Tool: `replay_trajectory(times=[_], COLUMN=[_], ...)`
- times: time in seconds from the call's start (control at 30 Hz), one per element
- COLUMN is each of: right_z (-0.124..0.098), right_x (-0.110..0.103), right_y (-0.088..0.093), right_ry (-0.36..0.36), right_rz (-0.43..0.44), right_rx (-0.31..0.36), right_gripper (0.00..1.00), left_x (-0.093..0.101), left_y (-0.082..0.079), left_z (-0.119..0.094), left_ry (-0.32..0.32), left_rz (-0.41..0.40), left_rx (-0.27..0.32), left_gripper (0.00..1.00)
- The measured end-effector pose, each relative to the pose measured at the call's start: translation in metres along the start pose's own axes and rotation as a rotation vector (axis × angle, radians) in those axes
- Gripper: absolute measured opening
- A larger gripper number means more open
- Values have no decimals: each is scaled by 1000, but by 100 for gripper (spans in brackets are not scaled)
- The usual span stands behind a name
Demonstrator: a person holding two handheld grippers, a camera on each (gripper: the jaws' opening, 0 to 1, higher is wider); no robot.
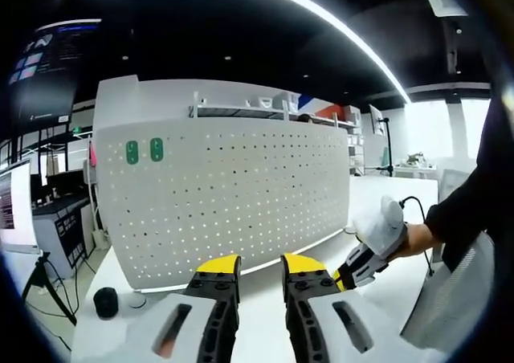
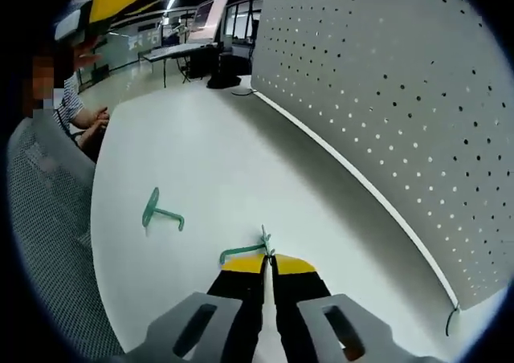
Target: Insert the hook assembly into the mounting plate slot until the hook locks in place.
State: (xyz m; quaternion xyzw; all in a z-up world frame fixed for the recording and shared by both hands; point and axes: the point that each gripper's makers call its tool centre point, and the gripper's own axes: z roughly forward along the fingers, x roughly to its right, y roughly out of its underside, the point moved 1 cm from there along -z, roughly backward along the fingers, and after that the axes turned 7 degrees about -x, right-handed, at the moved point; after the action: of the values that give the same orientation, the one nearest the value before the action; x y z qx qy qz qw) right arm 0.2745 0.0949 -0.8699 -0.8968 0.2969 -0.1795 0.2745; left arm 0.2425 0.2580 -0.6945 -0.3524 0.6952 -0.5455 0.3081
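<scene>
The white pegboard mounting plate stands upright on the table, with two green hooks fixed near its upper left. My left gripper hangs open in front of it, nothing between its yellow tips. My right gripper is shut on a green hook assembly, low over the white table. A second green hook lies loose on the table to its left. The pegboard runs along the right. The right gripper also shows in the left gripper view, held by a hand.
A black round object sits on the table's left corner by the pegboard's foot. A person sits in a mesh chair at the table's left edge. Desks and monitors stand beyond the table. The left gripper's yellow tip shows at upper left.
</scene>
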Motion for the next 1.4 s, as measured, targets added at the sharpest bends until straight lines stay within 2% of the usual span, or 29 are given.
replay_trajectory(times=[0.23, 0.47, 0.7, 0.87, 1.03, 1.17, 1.4], right_z=[-4, -17, -40, -57, -73, -84, -99], right_x=[5, 11, 7, -3, -21, -33, -56], right_y=[-6, -19, -47, -70, -93, -107, -123], right_ry=[13, 8, -16, -63, -156, -210, -328], right_rz=[12, 80, 140, 164, 219, 249, 322], right_rx=[18, 48, 96, 128, 157, 167, 181], right_gripper=[0, 0, 0, 0, 0, 0, 0], left_x=[1, 5, 20, 40, 55, 61, 60], left_y=[1, 3, 7, 15, 22, 23, 22], left_z=[1, 2, 6, 9, 10, 10, 10], left_ry=[6, 21, 92, 181, 240, 254, 239], left_rz=[0, -1, 21, 54, 113, 150, 195], left_rx=[-5, -12, -34, -66, -94, -98, -95], left_gripper=[20, 20, 21, 22, 23, 24, 21])
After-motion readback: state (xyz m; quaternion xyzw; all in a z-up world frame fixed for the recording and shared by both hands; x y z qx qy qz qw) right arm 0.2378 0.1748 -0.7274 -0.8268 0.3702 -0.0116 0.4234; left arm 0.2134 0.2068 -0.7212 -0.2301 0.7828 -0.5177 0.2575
